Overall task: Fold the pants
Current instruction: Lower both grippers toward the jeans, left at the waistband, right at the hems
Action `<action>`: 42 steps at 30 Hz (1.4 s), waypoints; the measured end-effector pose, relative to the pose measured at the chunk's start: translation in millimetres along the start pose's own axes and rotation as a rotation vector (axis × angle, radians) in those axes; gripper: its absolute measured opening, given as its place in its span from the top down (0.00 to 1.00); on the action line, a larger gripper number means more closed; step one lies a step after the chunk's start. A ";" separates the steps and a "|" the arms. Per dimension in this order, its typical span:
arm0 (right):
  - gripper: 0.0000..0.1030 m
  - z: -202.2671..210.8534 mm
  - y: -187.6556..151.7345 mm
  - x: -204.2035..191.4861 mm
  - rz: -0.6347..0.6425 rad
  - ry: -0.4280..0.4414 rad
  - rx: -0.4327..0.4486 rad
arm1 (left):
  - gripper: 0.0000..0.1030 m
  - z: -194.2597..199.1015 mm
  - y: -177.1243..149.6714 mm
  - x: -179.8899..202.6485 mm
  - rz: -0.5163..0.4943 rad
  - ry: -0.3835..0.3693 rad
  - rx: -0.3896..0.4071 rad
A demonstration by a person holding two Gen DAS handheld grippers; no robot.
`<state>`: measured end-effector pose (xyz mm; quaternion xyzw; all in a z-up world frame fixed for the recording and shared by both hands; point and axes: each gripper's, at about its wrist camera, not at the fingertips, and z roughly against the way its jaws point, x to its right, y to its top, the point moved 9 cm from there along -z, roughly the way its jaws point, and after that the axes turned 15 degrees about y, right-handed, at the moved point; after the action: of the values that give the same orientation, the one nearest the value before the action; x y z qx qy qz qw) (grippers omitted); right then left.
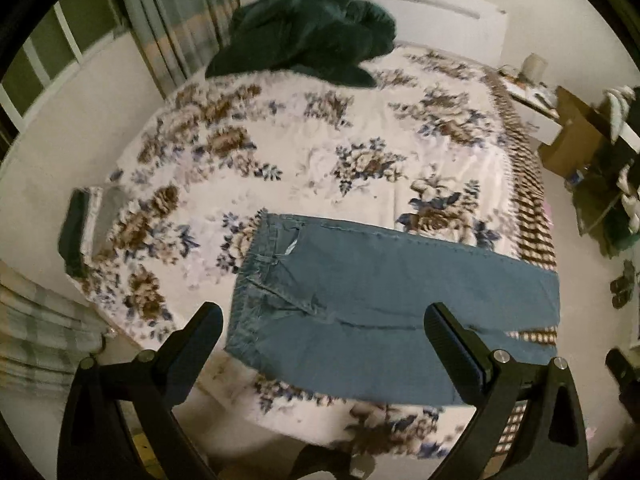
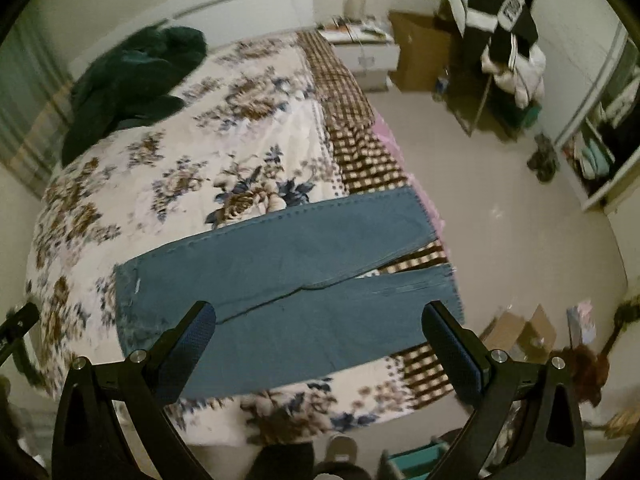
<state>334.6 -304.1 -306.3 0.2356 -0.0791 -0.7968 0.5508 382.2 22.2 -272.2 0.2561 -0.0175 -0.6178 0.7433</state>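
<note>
Blue jeans (image 1: 380, 296) lie flat across the near end of a bed with a floral cover (image 1: 280, 152). The waistband is at the left and the legs run right, over the bed's checked edge. In the right wrist view the jeans (image 2: 288, 280) show both legs side by side with a slit between them near the hems. My left gripper (image 1: 322, 316) is open and empty, held above the waist and seat. My right gripper (image 2: 320, 316) is open and empty, held above the legs.
A dark green garment (image 1: 316, 36) is heaped at the head of the bed. A dark object (image 1: 74, 232) lies at the bed's left edge. A nightstand (image 2: 366, 50), cardboard boxes (image 2: 420, 56), a clothes pile (image 2: 504, 28) and a wardrobe (image 2: 600, 152) stand to the right.
</note>
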 end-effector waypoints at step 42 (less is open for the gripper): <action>0.02 -532.0 111.5 190.1 -0.595 -0.227 -0.281 | 0.57 -393.1 64.5 119.5 0.364 0.032 -0.461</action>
<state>620.8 -449.5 -784.4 0.0804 0.0427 -0.9466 0.3092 603.6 59.3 -622.2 0.0827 0.0894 -0.4580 0.8806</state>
